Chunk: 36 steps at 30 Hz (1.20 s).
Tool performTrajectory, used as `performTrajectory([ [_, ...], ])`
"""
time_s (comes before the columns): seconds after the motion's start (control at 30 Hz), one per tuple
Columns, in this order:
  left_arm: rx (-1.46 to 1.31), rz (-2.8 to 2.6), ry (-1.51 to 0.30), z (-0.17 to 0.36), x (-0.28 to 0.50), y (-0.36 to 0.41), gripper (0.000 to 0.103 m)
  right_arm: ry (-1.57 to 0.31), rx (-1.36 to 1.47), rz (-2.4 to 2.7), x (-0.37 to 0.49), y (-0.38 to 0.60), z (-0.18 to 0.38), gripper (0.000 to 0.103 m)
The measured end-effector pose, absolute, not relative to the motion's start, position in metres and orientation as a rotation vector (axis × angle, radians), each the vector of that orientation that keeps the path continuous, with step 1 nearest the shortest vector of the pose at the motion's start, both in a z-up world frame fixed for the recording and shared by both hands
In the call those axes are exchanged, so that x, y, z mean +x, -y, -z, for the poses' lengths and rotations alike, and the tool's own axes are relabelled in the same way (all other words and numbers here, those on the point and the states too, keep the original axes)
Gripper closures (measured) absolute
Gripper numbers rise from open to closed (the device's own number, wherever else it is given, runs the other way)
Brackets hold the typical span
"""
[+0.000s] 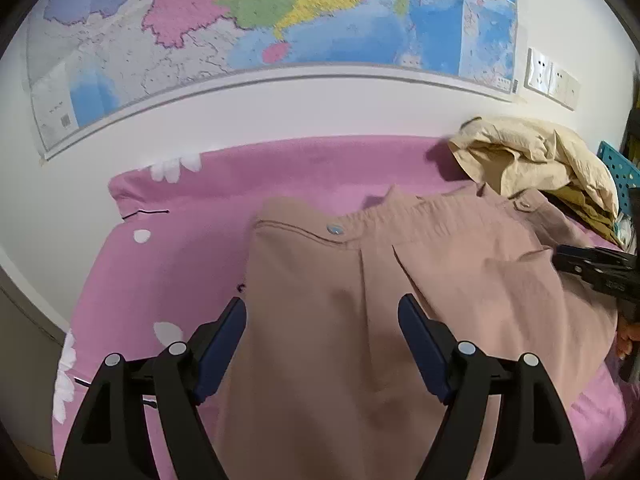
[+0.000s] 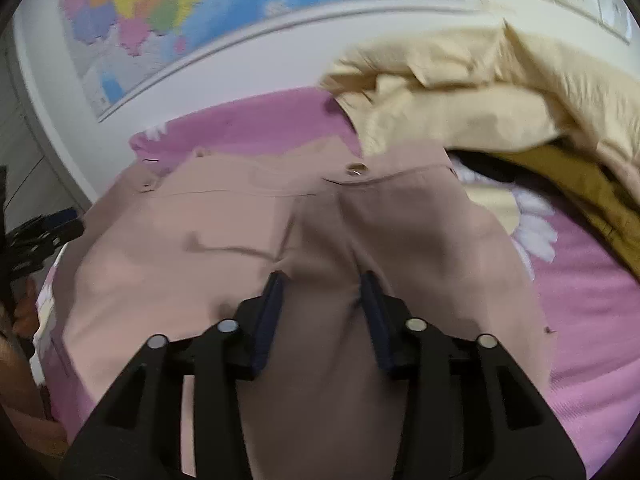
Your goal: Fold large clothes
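A dusty-pink garment [image 1: 360,320], likely trousers or a skirt with a buttoned waistband, lies spread on a bed covered by a pink flowered sheet [image 1: 168,248]. Its waistband lies at the far side toward the wall, and its long axis runs from there back toward both cameras, passing under each claw and out of the bottom of the views.

The left claw [image 1: 322,312] hangs with its jaws spread wide; its left finger sits over the garment's left edge, and cloth lies between and below the fingers, but nothing is pinched. The right claw [image 2: 322,286] has its jaws closer together yet still apart, straddling a raised ridge of fabric that puckers at its fingertips; it looks poised to nip that ridge, though whether the pads already press the cloth cannot be told from this blurred view.

The right claw appears the nearer of the two to a grip, sitting over the garment's right half, while the left covers the left edge. Any fold probably turns on carrying one side across that long axis.

The garment's near hem is cut off in both views, so its full length is unknown. A cream garment [image 2: 460,92] is heaped over an olive one [image 2: 580,188] at the far right of the bed, overlapping the waistband's corner. A map [image 1: 280,20] hangs on the wall behind
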State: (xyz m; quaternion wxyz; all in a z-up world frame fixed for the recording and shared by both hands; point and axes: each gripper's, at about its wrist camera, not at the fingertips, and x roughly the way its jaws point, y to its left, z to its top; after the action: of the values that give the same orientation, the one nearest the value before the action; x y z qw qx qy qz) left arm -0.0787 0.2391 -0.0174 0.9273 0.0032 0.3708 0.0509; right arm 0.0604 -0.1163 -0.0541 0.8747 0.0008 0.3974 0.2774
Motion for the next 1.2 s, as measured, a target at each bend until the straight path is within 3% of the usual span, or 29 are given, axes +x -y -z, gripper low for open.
performTrajectory([
  [0.17, -0.008, -0.103, -0.79, 0.028, -0.074, -0.238, 0.027, -0.835, 0.029, -0.573, 0.064, 0.118, 0.055, 0.069],
  [0.33, -0.028, -0.085, -0.786, 0.027, -0.079, -0.237, 0.027, -0.781, 0.056, -0.6, 0.048, 0.126, 0.038, 0.061],
  [0.5, -0.036, -0.018, -0.771, 0.025, -0.089, -0.229, 0.027, -0.744, 0.032, -0.639, 0.029, 0.132, 0.026, 0.061],
  [0.8, -0.111, -0.024, -0.899, 0.068, -0.065, -0.243, 0.028, -0.828, 0.075, -0.56, 0.047, 0.148, 0.061, 0.063],
  [1.2, -0.138, -0.011, -0.824, 0.048, -0.094, -0.258, 0.028, -0.769, 0.15, -0.571, -0.009, 0.216, 0.031, 0.052],
])
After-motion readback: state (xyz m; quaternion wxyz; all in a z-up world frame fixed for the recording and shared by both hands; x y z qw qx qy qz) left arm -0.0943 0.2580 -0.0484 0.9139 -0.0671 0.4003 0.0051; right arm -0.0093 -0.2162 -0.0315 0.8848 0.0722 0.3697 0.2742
